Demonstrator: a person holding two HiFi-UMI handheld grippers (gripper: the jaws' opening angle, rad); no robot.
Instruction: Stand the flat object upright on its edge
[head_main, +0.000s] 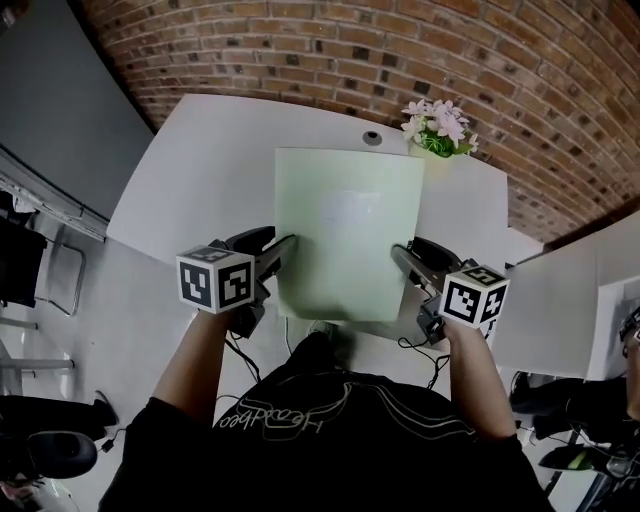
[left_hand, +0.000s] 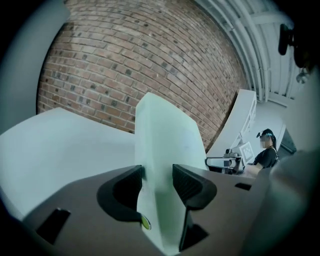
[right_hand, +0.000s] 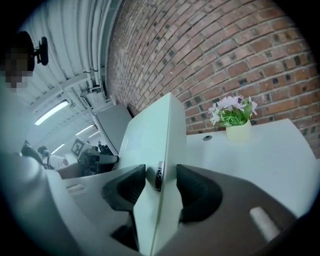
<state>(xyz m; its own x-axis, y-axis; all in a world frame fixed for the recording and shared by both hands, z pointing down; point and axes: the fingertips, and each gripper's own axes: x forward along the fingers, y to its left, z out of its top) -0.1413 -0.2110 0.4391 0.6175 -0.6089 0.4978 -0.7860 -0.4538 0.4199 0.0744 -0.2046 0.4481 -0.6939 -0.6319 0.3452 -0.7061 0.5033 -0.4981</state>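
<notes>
Halfway at best, I'd say. I've got the slab (head_main: 345, 230) pinched on both sides: left gripper (head_main: 285, 250) clamped on its left edge, right gripper (head_main: 400, 258) on the right edge, pads pressing both faces each side. It's tipped up over the table (head_main: 200, 170) with its pale green face toward my head camera. I can't tell if the near edge touches the table. So it's gripped and raised. I've yet to plant an edge, get it balanced and let go.

The head view is the only one showing both grips and the whole face at once. The right gripper view shows a small dark slot on the slab's (right_hand: 150, 130) side edge between the jaws, plus the flower pot (right_hand: 237, 131) behind. The left gripper view just shows a plain edge (left_hand: 165, 145) against the brick wall (left_hand: 125, 65).
</notes>
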